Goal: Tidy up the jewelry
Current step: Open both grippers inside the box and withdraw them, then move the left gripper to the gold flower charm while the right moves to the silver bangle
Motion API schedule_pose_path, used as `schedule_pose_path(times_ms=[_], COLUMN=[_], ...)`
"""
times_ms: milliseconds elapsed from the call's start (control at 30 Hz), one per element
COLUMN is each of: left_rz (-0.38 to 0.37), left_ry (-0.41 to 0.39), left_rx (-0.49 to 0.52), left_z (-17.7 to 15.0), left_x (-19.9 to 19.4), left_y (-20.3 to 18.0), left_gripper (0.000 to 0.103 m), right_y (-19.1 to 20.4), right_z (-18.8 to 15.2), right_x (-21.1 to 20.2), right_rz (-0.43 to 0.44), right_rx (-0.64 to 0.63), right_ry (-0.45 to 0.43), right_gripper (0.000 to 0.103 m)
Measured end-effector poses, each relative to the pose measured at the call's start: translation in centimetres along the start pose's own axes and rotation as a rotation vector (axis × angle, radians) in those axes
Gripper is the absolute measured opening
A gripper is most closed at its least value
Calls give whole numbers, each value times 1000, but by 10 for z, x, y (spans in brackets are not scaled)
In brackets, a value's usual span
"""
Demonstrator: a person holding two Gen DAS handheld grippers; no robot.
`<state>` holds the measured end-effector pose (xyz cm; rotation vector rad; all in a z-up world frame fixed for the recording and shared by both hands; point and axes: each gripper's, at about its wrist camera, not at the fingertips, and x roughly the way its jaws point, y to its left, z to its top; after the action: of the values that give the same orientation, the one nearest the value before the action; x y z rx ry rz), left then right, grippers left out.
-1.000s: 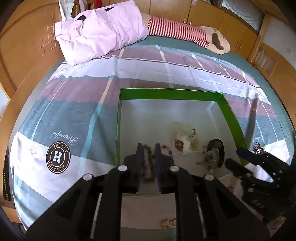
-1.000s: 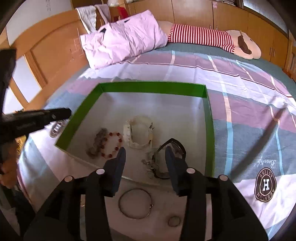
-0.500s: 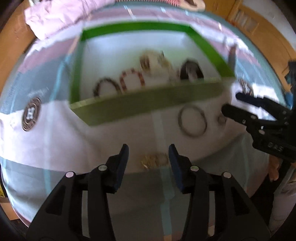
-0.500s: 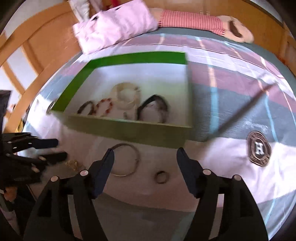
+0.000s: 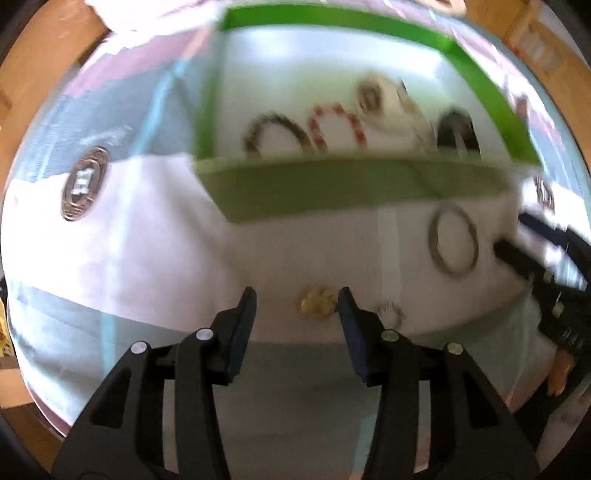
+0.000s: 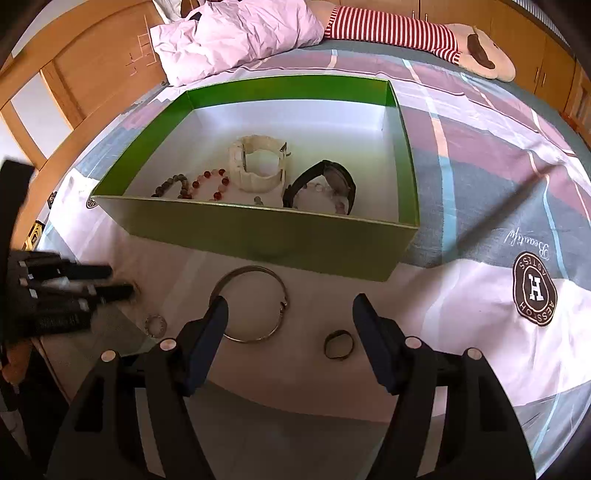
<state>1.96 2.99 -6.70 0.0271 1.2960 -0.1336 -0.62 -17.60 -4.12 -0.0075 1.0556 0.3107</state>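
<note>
My left gripper is open and low over the bed sheet, with a small gold piece between its fingertips, nearer the right one and untouched. A sparkly little ring lies just right of it. My right gripper is open over a large silver bangle, its left fingertip inside the hoop. A small dark ring lies by its right finger. Behind stands the green box, holding a white watch, a black watch, a red bead bracelet and a dark bead bracelet.
The box stands on a plaid bed sheet with round logo patches. A pink pillow and a striped plush toy lie at the far end. Wooden panels border the bed. The left gripper shows at the left edge of the right wrist view.
My left gripper let go of the dark bead bracelet in the box, opened, and drew back down over the gold piece. My right gripper opened wider and backed from the black watch to the bangle.
</note>
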Motion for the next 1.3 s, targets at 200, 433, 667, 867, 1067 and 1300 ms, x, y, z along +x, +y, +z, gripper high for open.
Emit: schedule_pose_path(times_ms=[200,433,667,867,1067,1300], left_rz=[-69,-55,-53,-51,-74,-54], left_ry=[4,57,63,51,36,72], left_rx=[-4,30,-11,-29,-26,4], left_z=[-2,-9,-9,-13,-6,-7], left_x=[-6,8,17,19,10,15], left_y=[7,-6,-5,-5,6,-1], left_gripper=[54,56,44,35,33,33], right_y=[20,38,36,36,30,33], right_z=[-5,-8,-7,-5,-5,-7], right_x=[11,31,44,41,40,41], right_rz=[-13,-32,-39,-26,-26,-44], right_rx=[-83,-151,-139,-120,-97,-124], right_ry=[14,33,26,21,29,27], right_gripper=[70,75,75,61,61,62])
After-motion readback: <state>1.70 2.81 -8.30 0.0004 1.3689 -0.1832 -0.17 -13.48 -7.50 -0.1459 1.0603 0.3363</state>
